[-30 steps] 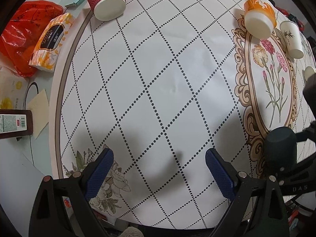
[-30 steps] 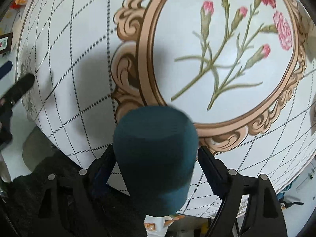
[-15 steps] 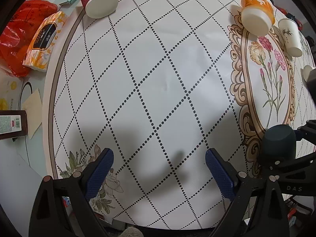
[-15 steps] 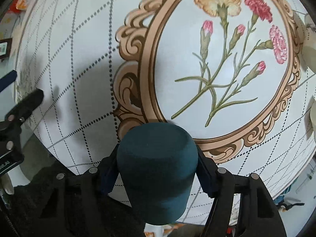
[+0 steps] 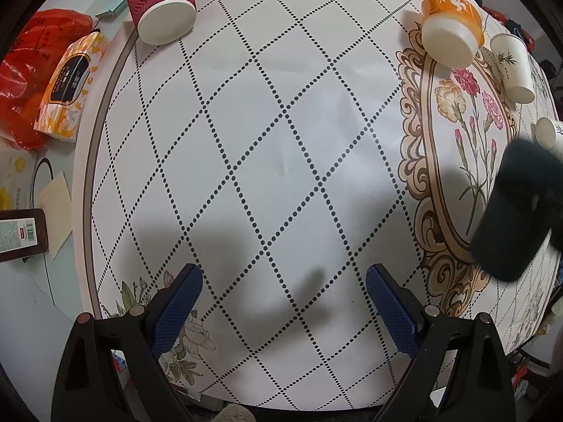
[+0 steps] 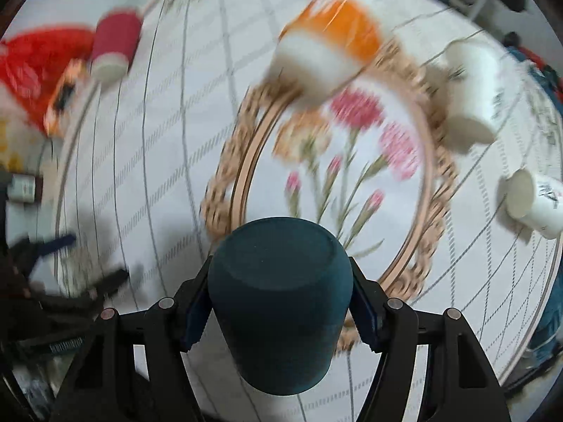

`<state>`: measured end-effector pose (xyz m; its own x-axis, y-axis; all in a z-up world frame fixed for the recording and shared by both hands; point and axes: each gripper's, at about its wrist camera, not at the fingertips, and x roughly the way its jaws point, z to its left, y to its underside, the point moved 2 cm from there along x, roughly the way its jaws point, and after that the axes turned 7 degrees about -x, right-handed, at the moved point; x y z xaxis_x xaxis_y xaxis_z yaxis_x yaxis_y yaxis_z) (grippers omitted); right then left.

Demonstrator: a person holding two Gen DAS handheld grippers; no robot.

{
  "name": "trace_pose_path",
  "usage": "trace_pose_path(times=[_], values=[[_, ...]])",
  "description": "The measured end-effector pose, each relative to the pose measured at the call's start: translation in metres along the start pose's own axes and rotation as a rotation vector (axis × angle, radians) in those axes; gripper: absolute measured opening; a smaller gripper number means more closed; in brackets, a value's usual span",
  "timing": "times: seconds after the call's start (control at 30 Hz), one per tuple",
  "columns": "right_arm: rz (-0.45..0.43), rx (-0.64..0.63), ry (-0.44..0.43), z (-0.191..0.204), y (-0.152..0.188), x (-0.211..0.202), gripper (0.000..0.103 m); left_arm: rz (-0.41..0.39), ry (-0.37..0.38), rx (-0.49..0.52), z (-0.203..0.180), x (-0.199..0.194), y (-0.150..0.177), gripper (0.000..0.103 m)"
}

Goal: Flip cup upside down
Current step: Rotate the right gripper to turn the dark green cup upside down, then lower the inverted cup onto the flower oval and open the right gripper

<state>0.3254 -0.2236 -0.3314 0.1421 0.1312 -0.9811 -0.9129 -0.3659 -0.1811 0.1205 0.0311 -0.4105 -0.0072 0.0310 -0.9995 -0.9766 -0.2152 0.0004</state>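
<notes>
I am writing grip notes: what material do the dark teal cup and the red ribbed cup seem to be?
Dark teal matte cup, held in the right claw: probably ceramic or coated plastic; no shine, thick rounded edge. Red ribbed cup: likely paper; embossed zigzag sleeve, thin white rim.

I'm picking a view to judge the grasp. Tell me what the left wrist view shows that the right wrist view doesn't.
Only the left wrist view shows the empty, open left gripper head-on, and the dotted tablecloth sharp. Only the right wrist view shows the right gripper with both pads clamped on the dark teal cup, its closed base facing the camera. Both show that cup, the orange cup and the red cup.
</notes>
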Motion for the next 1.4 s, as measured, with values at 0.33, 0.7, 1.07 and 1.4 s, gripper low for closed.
trace_pose_path(times=[0.33, 0.7, 1.07, 1.4], values=[[-0.455, 0.107, 0.093, -0.004, -0.008, -0.019, 0.07, 0.012, 0.023, -0.004, -0.009, 0.002, -0.018, 0.095], [-0.466, 0.045, 0.137, 0.021, 0.012, -0.001, 0.071, -0.008, 0.022, 0.008, -0.019, -0.002, -0.017, 0.095], [-0.396, 0.042, 0.12, 0.033, 0.041, -0.006, 0.077, -0.04, 0.021, 0.008, -0.038, -0.021, -0.005, 0.095], [-0.335, 0.078, 0.092, 0.033, 0.07, -0.028, 0.095, -0.112, 0.007, 0.012, -0.049, -0.055, 0.004, 0.095]])
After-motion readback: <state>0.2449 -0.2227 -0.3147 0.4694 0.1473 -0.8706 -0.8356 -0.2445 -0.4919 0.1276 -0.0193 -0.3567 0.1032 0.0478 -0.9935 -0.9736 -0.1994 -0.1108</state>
